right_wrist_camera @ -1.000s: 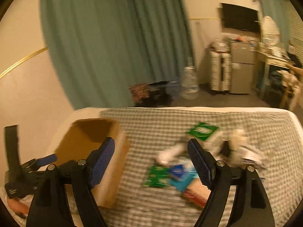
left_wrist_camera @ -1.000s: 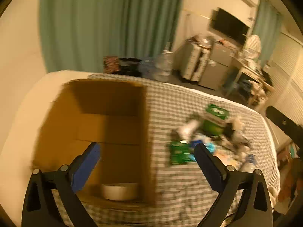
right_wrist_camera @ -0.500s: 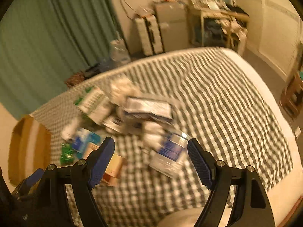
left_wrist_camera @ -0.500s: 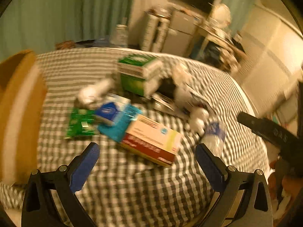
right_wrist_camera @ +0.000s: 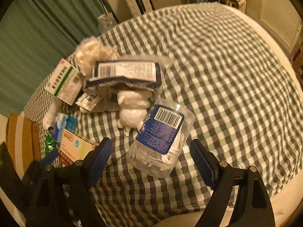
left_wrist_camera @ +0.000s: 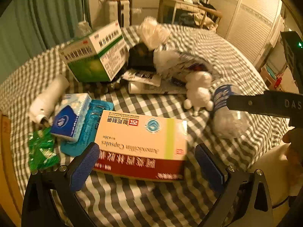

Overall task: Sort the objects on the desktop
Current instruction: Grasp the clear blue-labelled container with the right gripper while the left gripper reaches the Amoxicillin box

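1. We worked over a table under a grey-and-white checked cloth (left_wrist_camera: 217,53), with green curtains (left_wrist_camera: 37,19) behind it and a brown cardboard box (right_wrist_camera: 20,132) at its left edge.
2. We counted two medicine boxes. One was cream and red (left_wrist_camera: 140,141), printed "Amoxicillin Capsules", and lay flat just ahead of our left gripper (left_wrist_camera: 147,162). The other was green and white (left_wrist_camera: 94,56) and stood tilted at the back of the pile.
3. We counted one clear plastic jar (right_wrist_camera: 161,140) with a blue barcoded label, on its side just ahead of our right gripper (right_wrist_camera: 149,160).
4. One white figurine (right_wrist_camera: 132,113) lay touching the jar's far side.
5. We saw one blue tissue packet (left_wrist_camera: 71,117), one teal pouch (left_wrist_camera: 87,128) under it, one green wrapper (left_wrist_camera: 41,149) and one white bottle (left_wrist_camera: 49,98) to the left.
6. A barcoded dark packet (right_wrist_camera: 125,73) and crumpled white plastic (left_wrist_camera: 153,32) topped the heap; their writing was too blurred for us to read.
7. Our left jaws stood spread, touching nothing. Our right jaws had just been opening and stood wide, with nothing between them.
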{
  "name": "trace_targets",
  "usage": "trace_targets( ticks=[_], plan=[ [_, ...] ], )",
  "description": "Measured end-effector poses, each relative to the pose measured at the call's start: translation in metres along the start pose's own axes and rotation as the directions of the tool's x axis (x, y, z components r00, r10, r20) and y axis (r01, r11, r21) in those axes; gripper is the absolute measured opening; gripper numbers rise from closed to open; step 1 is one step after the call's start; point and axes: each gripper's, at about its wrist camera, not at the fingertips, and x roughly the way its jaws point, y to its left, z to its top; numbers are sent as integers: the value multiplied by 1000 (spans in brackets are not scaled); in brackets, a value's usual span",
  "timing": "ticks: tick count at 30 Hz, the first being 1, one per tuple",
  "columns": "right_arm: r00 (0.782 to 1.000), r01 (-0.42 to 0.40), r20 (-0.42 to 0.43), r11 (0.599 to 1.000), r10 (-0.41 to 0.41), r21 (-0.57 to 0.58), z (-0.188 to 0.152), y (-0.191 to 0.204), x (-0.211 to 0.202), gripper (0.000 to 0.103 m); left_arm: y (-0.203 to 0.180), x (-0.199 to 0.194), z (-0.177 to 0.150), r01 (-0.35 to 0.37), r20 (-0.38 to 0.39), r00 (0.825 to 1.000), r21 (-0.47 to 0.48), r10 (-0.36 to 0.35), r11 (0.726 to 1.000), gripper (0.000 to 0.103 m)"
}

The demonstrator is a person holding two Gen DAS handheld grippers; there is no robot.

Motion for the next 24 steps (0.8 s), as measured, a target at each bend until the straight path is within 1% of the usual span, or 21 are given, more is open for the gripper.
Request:
trace_targets(
  ticks=[2, 4, 6, 9, 12, 15, 17, 18, 19, 22, 24],
  plan=[
    [1000, 12, -27, 1000, -12, 13, 2, -1, 10, 84, 3, 10, 3, -12, -11, 1000, 12, 12, 1000, 103],
    [998, 26, -50, 999, -24, 31, 5, -4, 18, 84, 2, 14, 4, -4, 12, 1000, 41, 4, 999, 103],
    [997, 33, -76, 999, -30, 43, 6, -6, 26, 84, -2, 17, 4, -16, 23, 1000, 73, 15, 997, 103],
    [992, 44, -122, 997, -36, 66, 7, -10, 37, 84, -14, 22, 1, -62, 27, 998, 169, 58, 984, 103],
    [987, 44, -156, 996, -31, 78, 7, -12, 45, 84, -20, 26, -3, -87, 45, 996, 215, 79, 973, 103],
    [985, 59, -163, 996, -48, 66, 5, -8, 48, 84, -24, 33, -3, -95, 58, 995, 249, 83, 964, 103],
    [984, 45, -175, 998, -37, 45, 3, -4, 50, 84, -25, 34, -1, -100, 54, 995, 254, 89, 962, 103],
    [984, 48, -173, 998, -40, 38, 2, -2, 49, 77, -26, 33, 0, -102, 45, 995, 247, 94, 964, 103],
    [985, 59, -163, 998, -54, 31, 1, -2, 47, 72, -26, 32, 1, -104, 36, 994, 238, 99, 966, 103],
    [991, 32, -135, 999, -26, 41, -5, -2, 39, 72, -24, 24, 5, -100, 4, 995, 203, 102, 974, 103],
    [993, 27, -117, 999, -22, 43, -7, -1, 35, 71, -25, 10, 3, -89, 10, 996, 177, 88, 980, 103]
  ],
)
